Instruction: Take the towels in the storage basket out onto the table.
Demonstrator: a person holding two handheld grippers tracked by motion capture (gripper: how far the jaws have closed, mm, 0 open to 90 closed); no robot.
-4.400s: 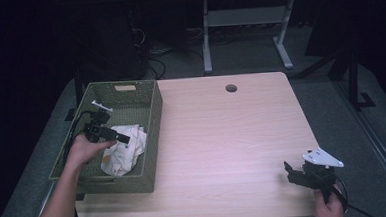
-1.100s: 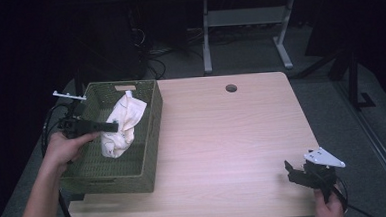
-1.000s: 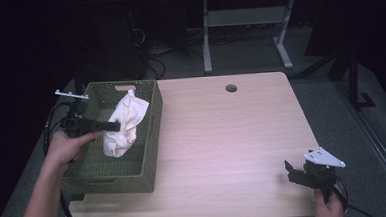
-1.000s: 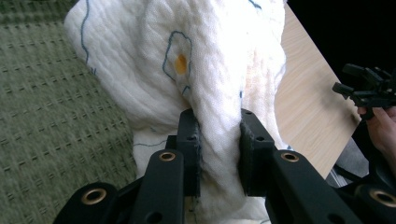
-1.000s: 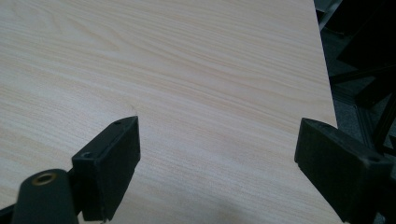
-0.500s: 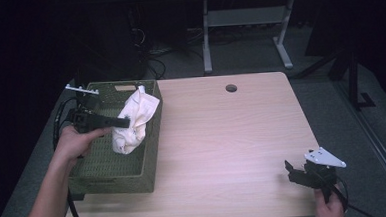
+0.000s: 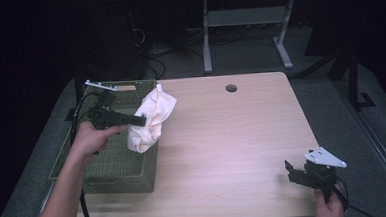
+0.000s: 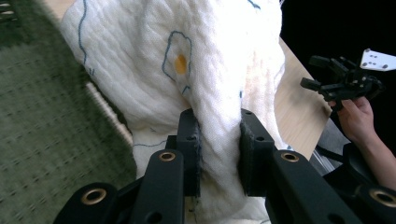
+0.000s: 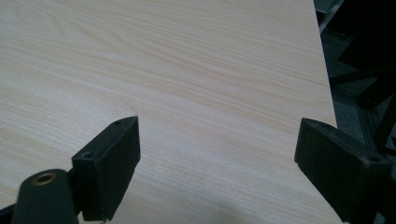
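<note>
Nearest me, lower right of the high view: my right gripper [image 7: 298, 173] sits idle at the table's near edge, jaws spread wide over bare wood, holding nothing — its own view confirms it, both black jaws well apart above the table [image 9: 196, 84]. Left of centre in the high view, my left gripper [image 7: 140, 120] is clamped on the white cloth [image 7: 150, 119]; in the left gripper view the two pads pinch a fold of the cloth [image 8: 187, 70] between them, quilted fabric with a blue-outlined flower and a yellow dot. The cloth hangs bunched from the jaws, lifted clear of the green basket [image 7: 109, 165], straddling the basket's right wall with its upper corner out over the tabletop [image 7: 232, 136]. Step in hand, as I read it: carrying the cloth out of the basket toward the open table. Next move calls for more travel toward frame centre so the hanging tail clears the rim, then lowering it onto the wood before letting go — the right gripper could take a free corner if it needs spreading. Farther back, upper centre: a round cable hole [image 7: 231, 88] in the table, then a grey stand [image 7: 241, 21] on the dark floor.
</note>
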